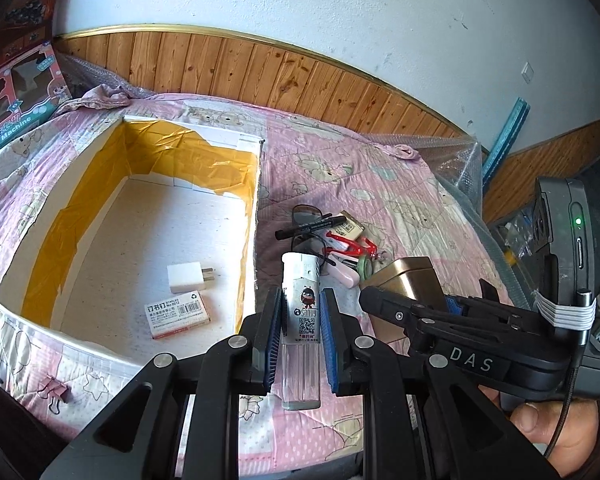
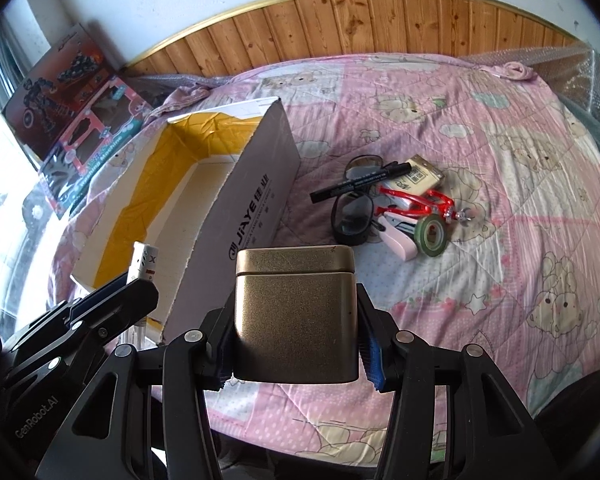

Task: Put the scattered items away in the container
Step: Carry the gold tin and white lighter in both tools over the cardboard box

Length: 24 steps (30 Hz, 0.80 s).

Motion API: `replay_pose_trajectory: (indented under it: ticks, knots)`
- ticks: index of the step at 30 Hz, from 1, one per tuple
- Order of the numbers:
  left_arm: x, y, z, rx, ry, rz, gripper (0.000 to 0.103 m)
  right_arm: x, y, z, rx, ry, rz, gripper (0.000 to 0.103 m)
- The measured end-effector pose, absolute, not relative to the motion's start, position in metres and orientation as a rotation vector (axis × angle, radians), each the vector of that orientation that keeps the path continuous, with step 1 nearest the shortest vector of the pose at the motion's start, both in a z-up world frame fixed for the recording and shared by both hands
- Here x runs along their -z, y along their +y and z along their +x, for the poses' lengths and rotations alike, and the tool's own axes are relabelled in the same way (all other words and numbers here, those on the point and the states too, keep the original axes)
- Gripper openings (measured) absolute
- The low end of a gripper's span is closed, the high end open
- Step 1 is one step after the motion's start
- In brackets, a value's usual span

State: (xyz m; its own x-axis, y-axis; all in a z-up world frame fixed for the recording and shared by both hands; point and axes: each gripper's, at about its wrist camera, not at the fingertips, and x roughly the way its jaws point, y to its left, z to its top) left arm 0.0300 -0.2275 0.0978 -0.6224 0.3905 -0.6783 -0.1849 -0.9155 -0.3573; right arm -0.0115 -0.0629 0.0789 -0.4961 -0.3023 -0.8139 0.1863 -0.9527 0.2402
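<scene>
My left gripper [image 1: 300, 320] is shut on a clear lighter [image 1: 301, 312] with a printed label, held upright just right of the box's right wall. The open white cardboard box [image 1: 256, 208], lined with yellow tape, holds a white charger [image 1: 186, 278] and a staples box [image 1: 178, 314]. My right gripper [image 2: 296, 332] is shut on a gold tin [image 2: 296, 312], near the box's outer wall [image 2: 240, 216]. On the pink quilt lies a pile: black marker [image 2: 360, 182], glasses [image 2: 352, 216], red clip tool [image 2: 416, 206], green tape roll [image 2: 432, 236], pink stapler [image 2: 396, 242].
A pink binder clip [image 1: 54, 390] lies on the quilt in front of the box. Toy boxes [image 2: 80, 120] lean at the far left. Wood panelling [image 2: 380, 20] runs behind the bed. Bubble wrap [image 2: 580, 80] edges the right side. A hand [image 1: 556, 424] holds the right gripper's handle.
</scene>
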Motion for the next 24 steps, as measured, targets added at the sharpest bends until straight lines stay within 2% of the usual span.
replay_pose_trajectory:
  ticks: [24]
  knots:
    - [-0.101,-0.311,0.015,-2.641,-0.555,-1.129,0.02,-0.104,-0.154,-0.025,2.388,-0.03,1.291,0.053]
